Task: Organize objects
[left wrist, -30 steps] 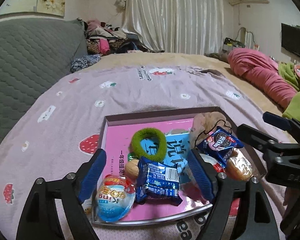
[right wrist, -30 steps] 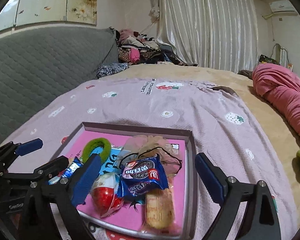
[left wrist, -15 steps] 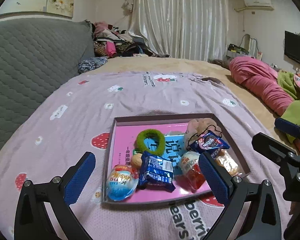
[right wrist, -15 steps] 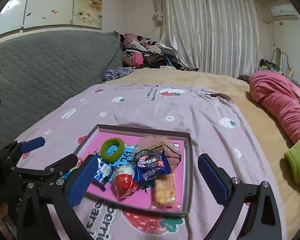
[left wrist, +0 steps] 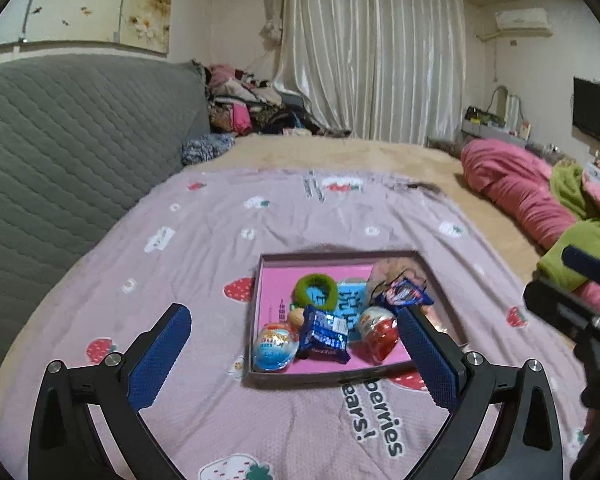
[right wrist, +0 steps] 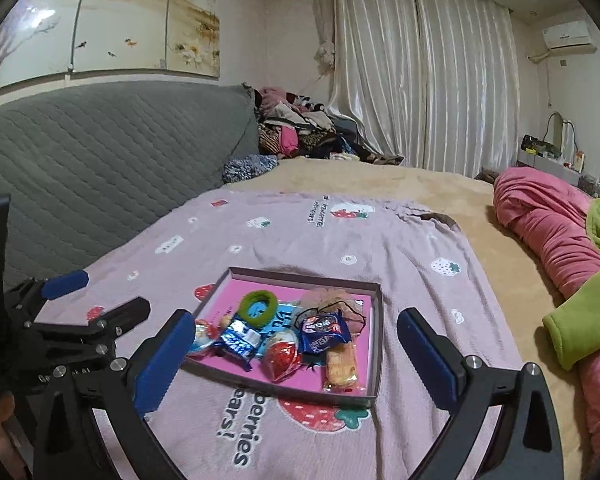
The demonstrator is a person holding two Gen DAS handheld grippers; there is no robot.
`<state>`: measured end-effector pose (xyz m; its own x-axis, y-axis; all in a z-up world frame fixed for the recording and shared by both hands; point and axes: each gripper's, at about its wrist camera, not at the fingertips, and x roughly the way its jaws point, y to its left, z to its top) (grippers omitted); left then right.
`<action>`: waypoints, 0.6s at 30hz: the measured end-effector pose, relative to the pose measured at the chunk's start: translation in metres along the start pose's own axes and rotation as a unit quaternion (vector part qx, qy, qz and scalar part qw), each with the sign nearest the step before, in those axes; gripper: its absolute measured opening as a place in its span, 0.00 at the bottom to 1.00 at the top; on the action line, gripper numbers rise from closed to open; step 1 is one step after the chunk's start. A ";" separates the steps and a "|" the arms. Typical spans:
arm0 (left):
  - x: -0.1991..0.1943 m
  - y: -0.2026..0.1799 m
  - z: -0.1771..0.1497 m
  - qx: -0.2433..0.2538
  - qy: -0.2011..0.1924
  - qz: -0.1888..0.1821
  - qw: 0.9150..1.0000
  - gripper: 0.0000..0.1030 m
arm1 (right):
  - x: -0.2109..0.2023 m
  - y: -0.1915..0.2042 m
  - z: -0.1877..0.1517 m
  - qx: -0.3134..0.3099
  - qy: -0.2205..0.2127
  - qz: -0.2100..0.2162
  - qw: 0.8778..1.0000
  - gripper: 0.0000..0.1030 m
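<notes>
Both your left hand-held gripper (left wrist: 296,348) and right hand-held gripper (right wrist: 294,350) gape wide, holding nothing. Ahead of them, the snack tray (left wrist: 260,280) sits on soft bedding; bumping its rim could spill the packets.

Both grippers held wide above the bed, nothing between their pads.

The left gripper (left wrist: 296,356) points forward and downward, its blue-padded fingers (left wrist: 160,360) spread far apart and empty. The right gripper (right wrist: 296,356) is tilted much the same way — jaws wide, blue pads (right wrist: 428,356) bare. The two sit side by side: each shows at the edge of the other's view, the left one at the left of the right wrist view.
</notes>
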<state>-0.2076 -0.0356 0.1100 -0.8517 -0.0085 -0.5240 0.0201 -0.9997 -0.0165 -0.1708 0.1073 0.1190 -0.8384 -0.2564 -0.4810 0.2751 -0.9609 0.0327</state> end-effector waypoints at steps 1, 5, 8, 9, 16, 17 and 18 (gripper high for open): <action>-0.009 -0.001 0.002 0.003 -0.006 0.005 1.000 1.00 | -0.005 0.002 0.001 -0.002 -0.001 0.001 1.000 0.99; -0.032 -0.002 0.006 0.006 -0.012 0.011 1.000 1.00 | -0.026 0.007 0.002 -0.008 -0.008 0.000 1.000 0.99; -0.049 -0.004 0.006 0.011 -0.011 0.010 1.000 1.00 | -0.040 0.010 0.003 -0.009 -0.013 0.000 1.000 0.99; -0.055 -0.004 0.005 0.008 -0.012 0.012 1.000 1.00 | -0.044 0.011 0.002 -0.010 -0.014 0.001 1.000 0.99; -0.087 0.002 -0.003 -0.005 -0.013 0.008 1.000 1.00 | -0.071 0.015 -0.001 -0.012 -0.024 -0.003 1.000 0.99; -0.092 0.004 -0.004 -0.008 -0.015 0.010 1.000 1.00 | -0.075 0.015 -0.002 -0.011 -0.026 -0.003 1.000 0.99; -0.095 0.005 -0.005 -0.009 -0.014 0.011 1.000 1.00 | -0.079 0.016 -0.003 -0.010 -0.025 -0.002 1.000 0.99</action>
<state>-0.1240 -0.0393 0.1549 -0.8653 -0.0320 -0.5002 0.0483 -0.9986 -0.0197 -0.0991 0.1127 0.1545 -0.8619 -0.2576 -0.4367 0.2802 -0.9599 0.0133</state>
